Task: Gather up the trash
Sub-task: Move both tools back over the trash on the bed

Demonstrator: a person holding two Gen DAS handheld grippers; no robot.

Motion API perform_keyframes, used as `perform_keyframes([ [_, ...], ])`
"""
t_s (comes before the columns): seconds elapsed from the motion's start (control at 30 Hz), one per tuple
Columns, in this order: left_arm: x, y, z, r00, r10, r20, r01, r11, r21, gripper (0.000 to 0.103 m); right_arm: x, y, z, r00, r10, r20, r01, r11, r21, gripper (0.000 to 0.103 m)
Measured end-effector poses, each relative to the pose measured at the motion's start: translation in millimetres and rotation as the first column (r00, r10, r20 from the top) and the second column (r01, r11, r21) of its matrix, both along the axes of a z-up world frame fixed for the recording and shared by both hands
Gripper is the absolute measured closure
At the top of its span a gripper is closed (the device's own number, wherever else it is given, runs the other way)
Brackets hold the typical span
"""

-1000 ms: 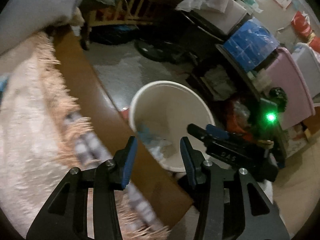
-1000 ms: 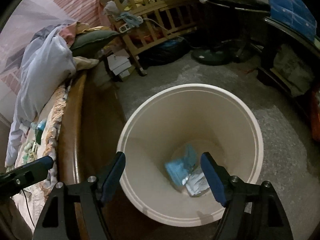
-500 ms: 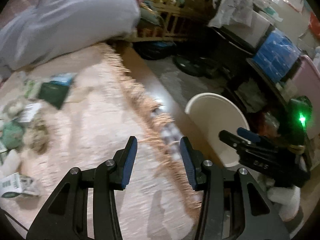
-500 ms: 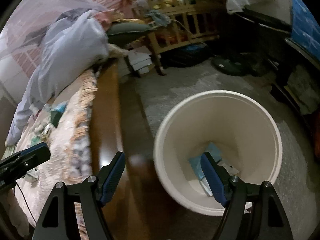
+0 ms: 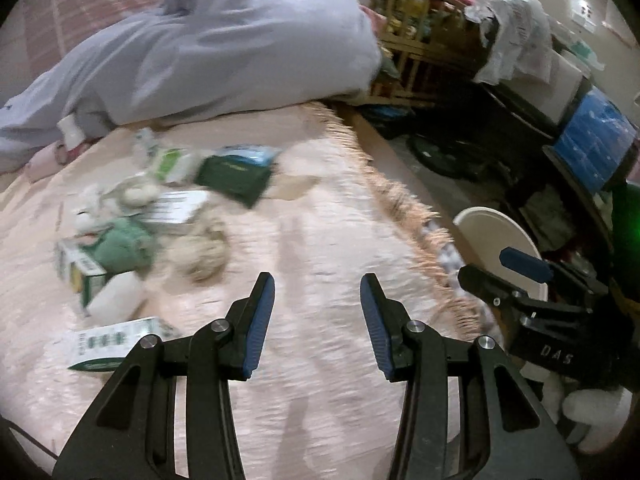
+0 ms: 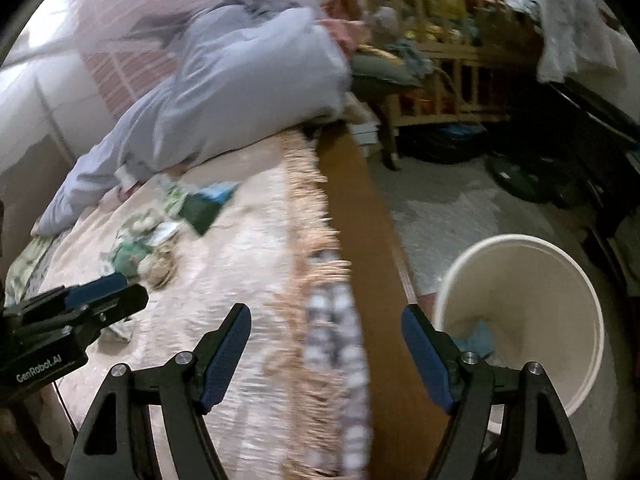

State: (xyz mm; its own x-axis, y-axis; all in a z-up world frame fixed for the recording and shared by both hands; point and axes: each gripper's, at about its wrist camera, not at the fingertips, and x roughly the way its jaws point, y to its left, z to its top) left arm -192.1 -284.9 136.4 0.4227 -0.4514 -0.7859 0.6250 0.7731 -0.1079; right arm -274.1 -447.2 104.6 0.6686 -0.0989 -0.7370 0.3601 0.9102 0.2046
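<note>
Swinging both empty, parted hand-held grippers (image 5: 317, 320) (image 6: 326, 354) from the bin (image 6: 520, 320) to the bed's trash pile (image 5: 160, 220); next pickup begins.

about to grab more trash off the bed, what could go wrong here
The trash pile is tangled: boxes, wrappers and soft wads overlap, so the open left gripper may pinch two things or drag the bedspread. The bin sits on the floor past the fringed edge, so a loosely held piece could drop short.
</note>
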Motion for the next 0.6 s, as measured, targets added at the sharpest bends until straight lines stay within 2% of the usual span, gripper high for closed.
perform_keyframes([
  [0.27,22.0,54.4,1.2,0.995,0.097,0.013,-0.097,0.995,0.015,0.06,37.9,49.7,-5.6,0.994,0.108,-0.029,-0.107,0.994,0.012,0.028],
  [0.6,53.8,118.8,-3.6,0.975,0.221,0.018,-0.221,0.975,0.028,0.06,78.1,99.9,-8.9,0.977,0.205,-0.058,-0.205,0.979,0.005,0.028],
])
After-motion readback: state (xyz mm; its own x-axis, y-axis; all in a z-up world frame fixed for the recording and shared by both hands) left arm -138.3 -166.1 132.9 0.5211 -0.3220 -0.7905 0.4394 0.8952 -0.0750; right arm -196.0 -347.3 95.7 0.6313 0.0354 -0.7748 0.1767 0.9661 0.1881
